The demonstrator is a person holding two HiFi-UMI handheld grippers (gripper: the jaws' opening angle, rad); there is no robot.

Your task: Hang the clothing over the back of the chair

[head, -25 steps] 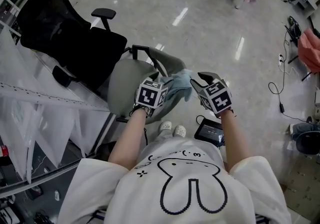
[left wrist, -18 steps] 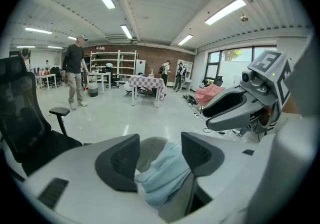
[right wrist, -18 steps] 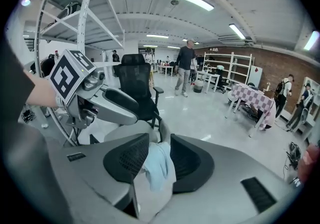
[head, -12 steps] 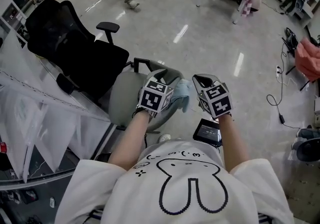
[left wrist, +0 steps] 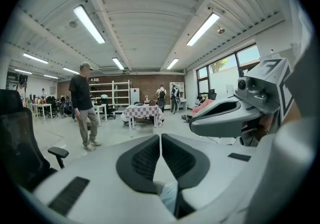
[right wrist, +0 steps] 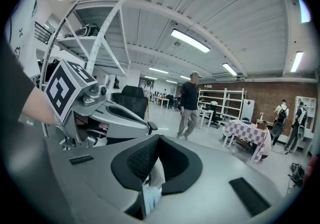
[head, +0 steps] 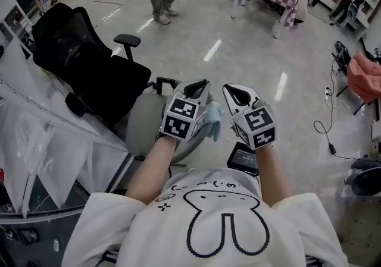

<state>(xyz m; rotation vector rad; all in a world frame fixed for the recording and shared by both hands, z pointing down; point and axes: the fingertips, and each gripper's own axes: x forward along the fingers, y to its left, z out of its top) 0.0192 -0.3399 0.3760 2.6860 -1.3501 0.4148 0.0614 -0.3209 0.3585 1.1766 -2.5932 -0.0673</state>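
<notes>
Light-blue clothing (head: pixel 213 122) hangs pinched in my left gripper (head: pixel 198 85) and right gripper (head: pixel 234 90). Both jaws have just been closing on it, near the edge of the grey chair (head: pixel 141 123).

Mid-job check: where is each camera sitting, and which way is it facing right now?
Head view: on the person's head, facing steeply down at the grey chair; forearms, white shirt, left gripper and right gripper show.
Left gripper view: on the left gripper, facing out across the hall; its jaws have just been closing, with the clothing pinched between them.
Right gripper view: on the right gripper, facing likewise; its jaws have just been closing on the clothing too.
Shared: both gripper views show the checked table and the walking person.
</notes>
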